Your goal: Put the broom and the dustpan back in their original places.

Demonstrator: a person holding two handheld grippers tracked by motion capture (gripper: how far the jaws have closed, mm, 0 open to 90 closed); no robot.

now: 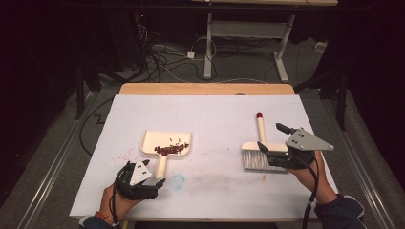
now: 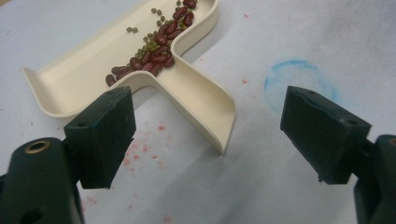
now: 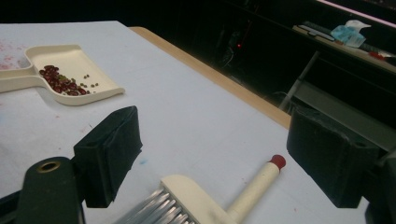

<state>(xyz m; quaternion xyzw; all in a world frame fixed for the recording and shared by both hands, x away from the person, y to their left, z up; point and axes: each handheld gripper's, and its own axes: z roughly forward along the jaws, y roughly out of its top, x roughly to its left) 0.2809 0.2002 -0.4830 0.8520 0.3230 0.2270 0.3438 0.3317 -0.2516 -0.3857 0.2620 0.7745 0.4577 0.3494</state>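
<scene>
Left hand-held gripper [image 1: 143, 177] spread, empty, aligned near handle of cream plastic dustpan [image 1: 165, 144] for pickup | red and green beans [image 1: 171, 149] gathered in dustpan | right hand-held gripper [image 1: 282, 151] spread over cream brush [image 1: 259, 149], right of dustpan, well apart | blue ring mark [image 1: 177, 181] on white tabletop [image 1: 215, 114], nothing obstructing

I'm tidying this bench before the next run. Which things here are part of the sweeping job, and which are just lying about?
Part of the job:
dustpan
beans in it
brush
left gripper, open
right gripper, open

Lying about:
blue chalk ring
red smudges on the table
cables on the floor behind
</scene>
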